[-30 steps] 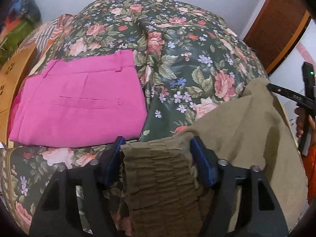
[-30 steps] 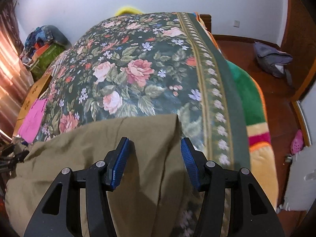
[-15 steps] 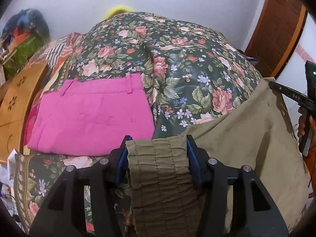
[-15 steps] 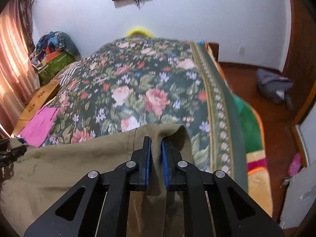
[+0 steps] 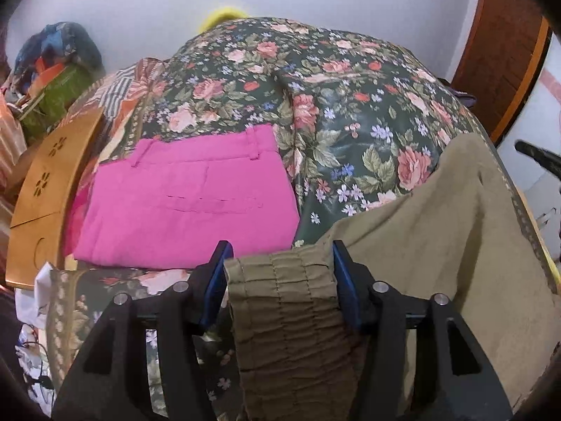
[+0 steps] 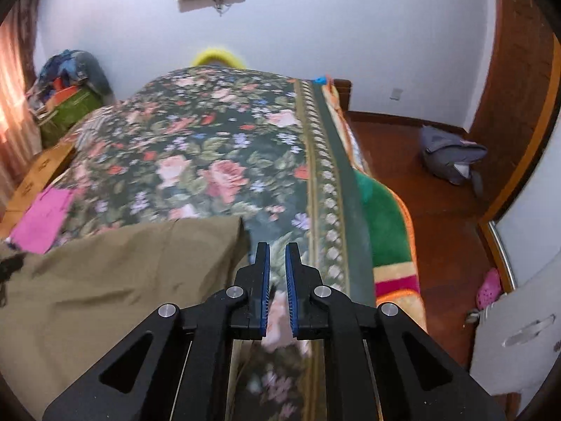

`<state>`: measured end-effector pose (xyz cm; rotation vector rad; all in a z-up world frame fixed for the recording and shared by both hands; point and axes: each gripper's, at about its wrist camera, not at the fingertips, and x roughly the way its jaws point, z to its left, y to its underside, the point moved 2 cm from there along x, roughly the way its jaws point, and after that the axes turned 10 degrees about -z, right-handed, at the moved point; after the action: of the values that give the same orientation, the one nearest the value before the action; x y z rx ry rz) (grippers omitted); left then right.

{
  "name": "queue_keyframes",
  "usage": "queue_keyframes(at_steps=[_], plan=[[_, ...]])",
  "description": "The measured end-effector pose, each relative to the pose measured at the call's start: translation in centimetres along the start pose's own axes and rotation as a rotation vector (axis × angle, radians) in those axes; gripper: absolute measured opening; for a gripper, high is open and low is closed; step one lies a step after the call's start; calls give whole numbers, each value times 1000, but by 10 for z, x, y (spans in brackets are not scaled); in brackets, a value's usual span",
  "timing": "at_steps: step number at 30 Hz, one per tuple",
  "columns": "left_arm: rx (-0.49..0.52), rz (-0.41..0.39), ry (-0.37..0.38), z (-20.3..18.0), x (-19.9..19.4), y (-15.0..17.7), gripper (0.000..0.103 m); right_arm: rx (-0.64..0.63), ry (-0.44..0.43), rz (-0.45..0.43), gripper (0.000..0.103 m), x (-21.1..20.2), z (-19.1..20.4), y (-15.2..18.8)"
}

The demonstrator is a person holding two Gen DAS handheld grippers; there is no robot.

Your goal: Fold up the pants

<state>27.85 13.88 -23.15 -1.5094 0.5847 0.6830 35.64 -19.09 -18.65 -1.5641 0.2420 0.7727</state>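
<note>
Olive-khaki pants [image 5: 438, 231] lie across the near end of a floral bedspread [image 5: 350, 112]. My left gripper [image 5: 278, 263] has their gathered elastic waistband [image 5: 287, 301] between its blue pads, which touch both of its edges; the jaws are opening slightly. In the right wrist view the pants [image 6: 115, 273] spread to the left, with their far corner [image 6: 235, 224] just left of my right gripper [image 6: 277, 249]. That gripper is shut, and only blurred bedspread [image 6: 210, 161] shows in the thin slit between its pads. The right gripper's dark tip [image 5: 536, 156] appears at the left wrist view's right edge.
Folded pink pants [image 5: 189, 193] lie on the bed's left side, next to a wooden board [image 5: 45, 189]. Piled clothes and a green box [image 6: 66, 105] stand at the far left. The bed's right edge [image 6: 333, 182] drops to a wooden floor with a grey bag [image 6: 448, 154].
The right gripper shut, first on the pants' hem; now the hem sits to its left and the slit shows bedspread. The left jaws narrowed onto the waistband. Both grippers rose.
</note>
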Motion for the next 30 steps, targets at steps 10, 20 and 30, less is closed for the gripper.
queue_keyframes(at_steps=[10, 20, 30], plan=[[8, -96, 11, -18, -57, -14, 69, -9, -239, 59, 39, -32, 64, 28], [62, 63, 116, -68, -30, 37, 70, -32, -241, 265, 41, -6, 71, 78], [-25, -1, 61, -46, -72, 32, 76, -52, -141, 213, 41, -66, 45, 79]])
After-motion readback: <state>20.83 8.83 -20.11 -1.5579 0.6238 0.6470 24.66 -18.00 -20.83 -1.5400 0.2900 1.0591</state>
